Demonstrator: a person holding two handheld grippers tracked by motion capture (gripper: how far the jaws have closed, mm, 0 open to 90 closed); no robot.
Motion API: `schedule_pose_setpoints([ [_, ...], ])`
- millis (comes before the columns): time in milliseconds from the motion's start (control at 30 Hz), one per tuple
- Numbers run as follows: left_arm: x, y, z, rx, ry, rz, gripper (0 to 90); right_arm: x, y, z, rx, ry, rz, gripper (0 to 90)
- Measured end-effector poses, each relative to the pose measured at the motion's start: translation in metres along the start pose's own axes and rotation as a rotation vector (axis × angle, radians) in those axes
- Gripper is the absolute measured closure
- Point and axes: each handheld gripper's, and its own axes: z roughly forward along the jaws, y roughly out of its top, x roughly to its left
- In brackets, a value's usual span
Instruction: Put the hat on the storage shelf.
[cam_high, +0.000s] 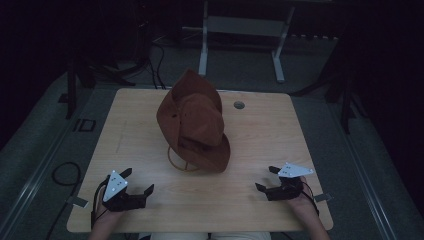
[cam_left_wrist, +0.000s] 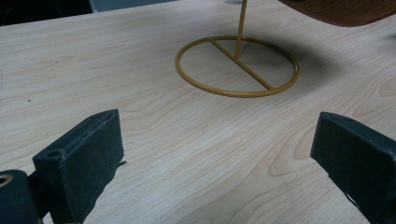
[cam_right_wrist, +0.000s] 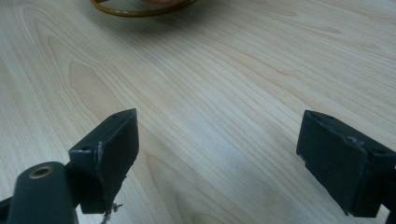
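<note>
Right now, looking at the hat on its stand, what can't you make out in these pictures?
- High view: the hat covers the top of the wire stand and how it sits on it.
- Left gripper view: the top edge cuts off the stand's post and most of the hat.
- Right gripper view: the top edge cuts the stand's ring.
- High view: the room beyond the table is too dark.

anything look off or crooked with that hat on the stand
Yes. The brown hat sits tilted on its thin gold wire stand, brim drooping toward the near right instead of level, and looks lopsided. Both grippers, left and right, rest open on the table, apart from it.
</note>
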Motion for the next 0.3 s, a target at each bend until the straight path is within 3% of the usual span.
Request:
schedule_pose_setpoints([
  [300, 0.0004, 0.0001, 0.0000, 0.002, 0.000, 0.003, 3.1, -0.0021, -0.0015, 0.0001, 0.003, 0.002, 0.009, 13.0],
])
